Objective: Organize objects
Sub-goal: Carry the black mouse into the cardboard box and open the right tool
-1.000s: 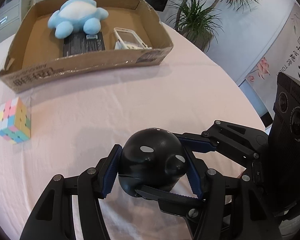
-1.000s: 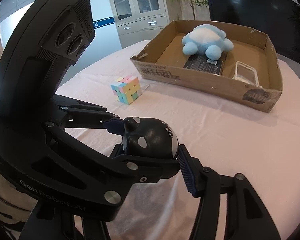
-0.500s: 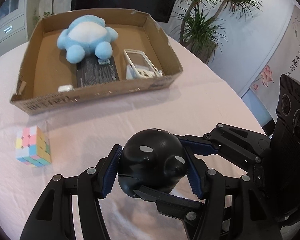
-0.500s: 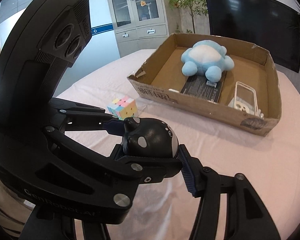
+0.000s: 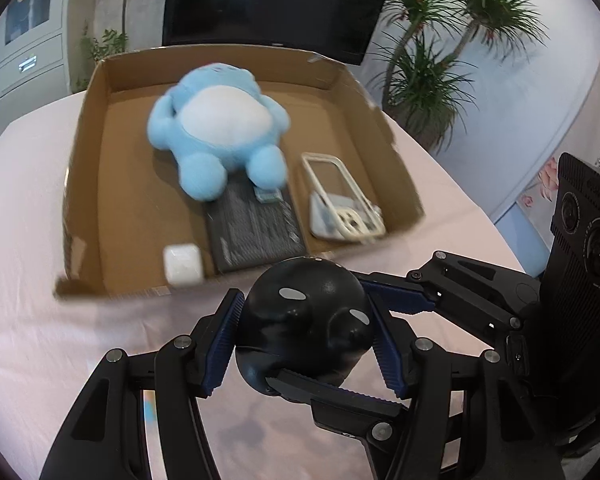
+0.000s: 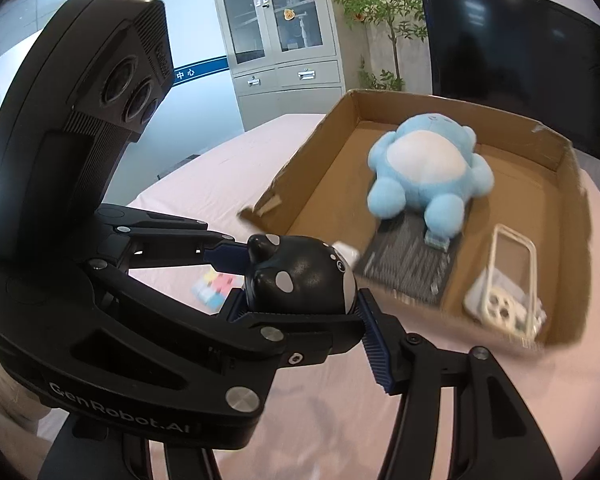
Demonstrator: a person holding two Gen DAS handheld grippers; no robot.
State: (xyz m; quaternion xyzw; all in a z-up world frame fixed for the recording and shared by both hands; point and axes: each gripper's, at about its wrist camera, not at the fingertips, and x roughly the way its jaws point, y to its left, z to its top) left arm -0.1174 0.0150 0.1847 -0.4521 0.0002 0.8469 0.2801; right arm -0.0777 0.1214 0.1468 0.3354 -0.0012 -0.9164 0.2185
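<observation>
Fingers of both grippers clamp the black toy (image 5: 304, 320); only right wrist shows the cube (image 6: 216, 290).

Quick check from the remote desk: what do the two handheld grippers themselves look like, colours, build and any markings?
Both are matte black linkage frames with silver screw heads. The left gripper and right gripper carry blue ribbed pads on their fingers. Each has a tall black camera housing with round lenses. White "GenRobot.AI" lettering marks the left one's body. No cables or sleeves show.
</observation>
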